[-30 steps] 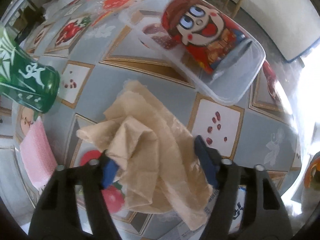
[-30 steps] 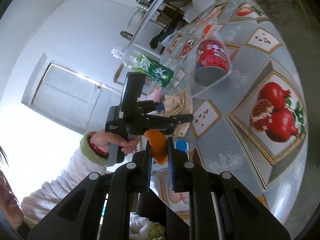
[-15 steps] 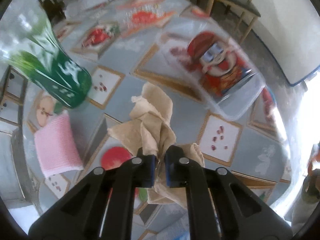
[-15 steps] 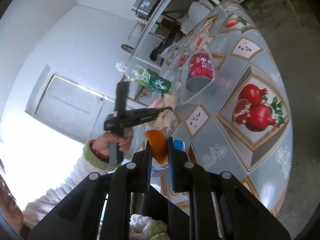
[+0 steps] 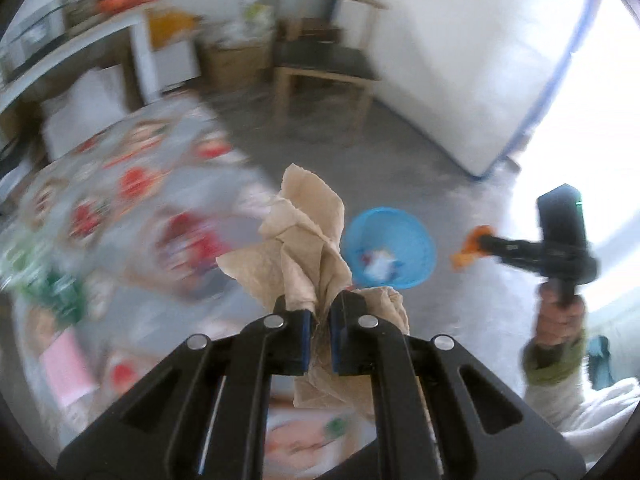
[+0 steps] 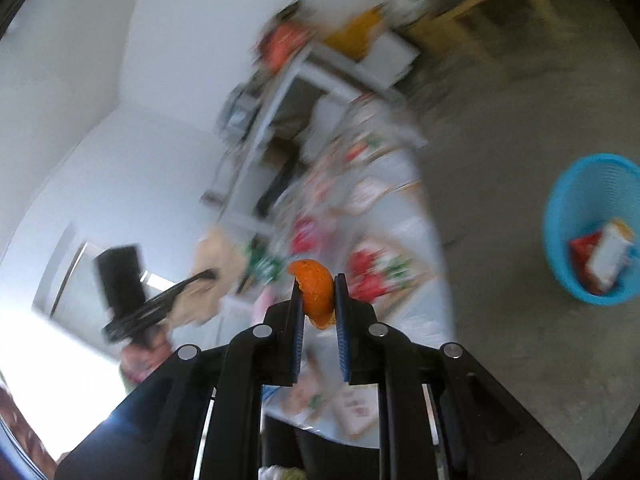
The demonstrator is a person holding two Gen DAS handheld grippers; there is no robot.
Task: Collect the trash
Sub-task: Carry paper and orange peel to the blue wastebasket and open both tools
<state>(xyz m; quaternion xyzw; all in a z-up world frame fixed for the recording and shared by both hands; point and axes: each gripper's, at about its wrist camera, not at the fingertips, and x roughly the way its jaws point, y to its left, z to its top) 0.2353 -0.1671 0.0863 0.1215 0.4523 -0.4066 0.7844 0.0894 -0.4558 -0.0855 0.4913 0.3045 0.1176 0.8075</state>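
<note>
My left gripper [image 5: 318,312] is shut on a crumpled beige paper napkin [image 5: 304,240] and holds it in the air past the table's edge. A blue mesh waste basket [image 5: 390,252] with some trash inside stands on the floor just beyond the napkin. My right gripper [image 6: 316,300] is shut on a piece of orange peel [image 6: 314,292]. In the right wrist view the basket [image 6: 592,232] is at the far right on the floor. The right gripper with the peel also shows in the left wrist view [image 5: 470,248], to the right of the basket.
The table with the fruit-patterned cloth [image 5: 120,208] lies to the left, blurred, with a green bottle [image 5: 56,292] and a pink pad [image 5: 68,364] on it. A wooden chair [image 5: 328,60] and a white shelf [image 5: 132,40] stand behind. The floor is grey concrete.
The left gripper has lifted the napkin off the table and swung right toward the blue basket. The right gripper has swung the same way with the peel still in it.
</note>
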